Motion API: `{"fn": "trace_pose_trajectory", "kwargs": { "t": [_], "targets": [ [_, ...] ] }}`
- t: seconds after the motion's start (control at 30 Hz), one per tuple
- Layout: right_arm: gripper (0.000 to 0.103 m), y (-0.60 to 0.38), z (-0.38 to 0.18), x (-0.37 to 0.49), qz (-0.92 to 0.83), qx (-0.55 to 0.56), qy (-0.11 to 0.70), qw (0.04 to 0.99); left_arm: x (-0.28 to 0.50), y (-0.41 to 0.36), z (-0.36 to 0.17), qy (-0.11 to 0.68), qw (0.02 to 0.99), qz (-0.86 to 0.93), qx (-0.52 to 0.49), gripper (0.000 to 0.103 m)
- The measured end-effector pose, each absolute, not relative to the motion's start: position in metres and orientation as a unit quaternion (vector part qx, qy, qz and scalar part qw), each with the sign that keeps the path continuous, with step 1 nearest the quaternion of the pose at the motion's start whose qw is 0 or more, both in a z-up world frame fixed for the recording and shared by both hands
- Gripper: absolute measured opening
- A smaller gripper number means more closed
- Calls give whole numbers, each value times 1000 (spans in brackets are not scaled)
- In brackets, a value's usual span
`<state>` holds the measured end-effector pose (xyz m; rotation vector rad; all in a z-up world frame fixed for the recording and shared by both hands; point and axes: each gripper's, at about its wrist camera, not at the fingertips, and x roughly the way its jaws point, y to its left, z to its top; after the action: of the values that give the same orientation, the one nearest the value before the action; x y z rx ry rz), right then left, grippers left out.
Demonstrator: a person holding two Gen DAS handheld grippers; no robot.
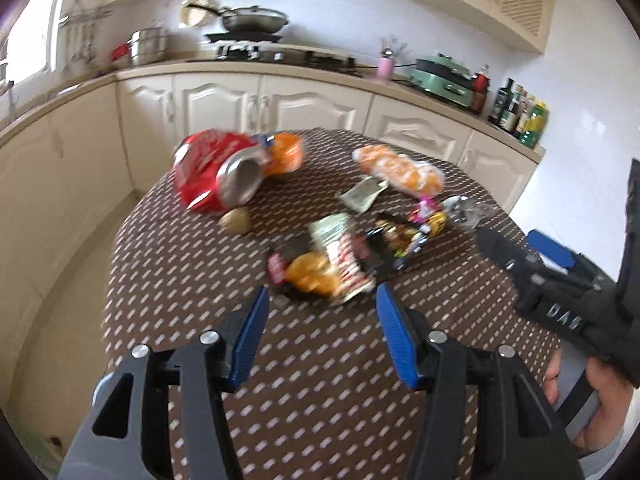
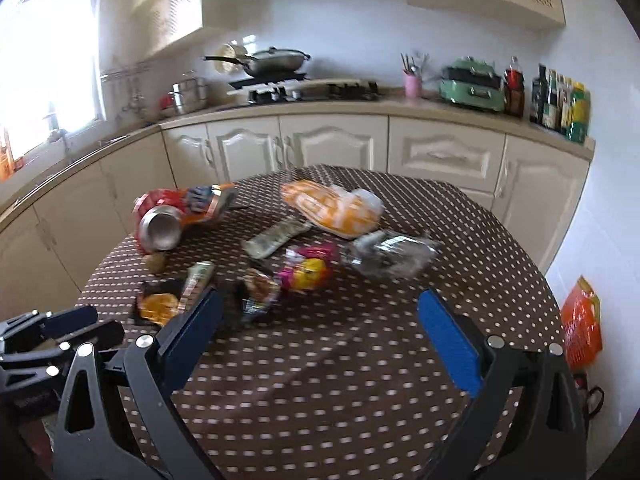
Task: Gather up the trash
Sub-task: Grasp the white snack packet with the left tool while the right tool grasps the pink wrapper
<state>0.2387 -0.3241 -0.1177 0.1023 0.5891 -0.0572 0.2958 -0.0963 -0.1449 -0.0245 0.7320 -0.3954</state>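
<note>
Trash lies scattered on a round table with a brown dotted cloth (image 1: pixel 320 380): a crushed red can (image 1: pixel 216 176), an orange-white bag (image 1: pixel 400 170), a paper scrap (image 1: pixel 362 194) and a black-and-orange wrapper (image 1: pixel 320 268). My left gripper (image 1: pixel 323 292) hangs open just short of that wrapper, with nothing between its blue pads. In the right wrist view my right gripper (image 2: pixel 320 294) is wide open above the cloth (image 2: pixel 320 380), near a pink-yellow wrapper (image 2: pixel 308 268), crumpled clear plastic (image 2: pixel 388 256) and the red can (image 2: pixel 160 224). Both views are blurred.
Cream kitchen cabinets (image 2: pixel 332 144) curve behind the table, with a stove and wok (image 2: pixel 276 62), a green appliance (image 2: pixel 472 84) and bottles (image 2: pixel 560 100) on the counter. An orange bag (image 2: pixel 582 324) sits on the floor right of the table. A small brown nut (image 1: pixel 236 220) lies by the can.
</note>
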Motion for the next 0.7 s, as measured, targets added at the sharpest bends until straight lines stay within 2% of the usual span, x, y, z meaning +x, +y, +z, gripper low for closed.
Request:
{"fn": "trace_pose_trajectory", "kwargs": {
  "t": [0.03, 0.1, 0.13, 0.23, 0.37, 0.57, 0.6, 0.63, 0.7],
  "targets": [
    [95, -329, -120, 241, -29, 52, 294, 954, 301, -105, -145, 355, 915, -194, -8, 55],
    [95, -337, -124, 245, -24, 60, 300, 952, 311, -118, -143, 358, 911, -205, -4, 45],
    [95, -337, -125, 247, -23, 61, 302, 951, 318, -123, -144, 365, 907, -211, -5, 38],
    [95, -343, -125, 252, -15, 66, 307, 949, 338, -134, -150, 381, 898, -220, -19, 29],
    [95, -347, -124, 260, -11, 68, 311, 948, 360, -146, -160, 400, 892, -208, -10, 22],
    [95, -350, -127, 273, -2, 72, 324, 943, 377, -152, -174, 429, 885, -182, -3, 22],
    [95, -350, -128, 275, 3, 74, 328, 942, 379, -152, -177, 433, 883, -182, -4, 19],
    [95, -350, -129, 277, 7, 75, 331, 941, 379, -151, -178, 433, 883, -182, -7, 10],
    [95, -347, -131, 280, 16, 77, 340, 937, 381, -150, -179, 432, 882, -188, -13, 7]
  ]
}}
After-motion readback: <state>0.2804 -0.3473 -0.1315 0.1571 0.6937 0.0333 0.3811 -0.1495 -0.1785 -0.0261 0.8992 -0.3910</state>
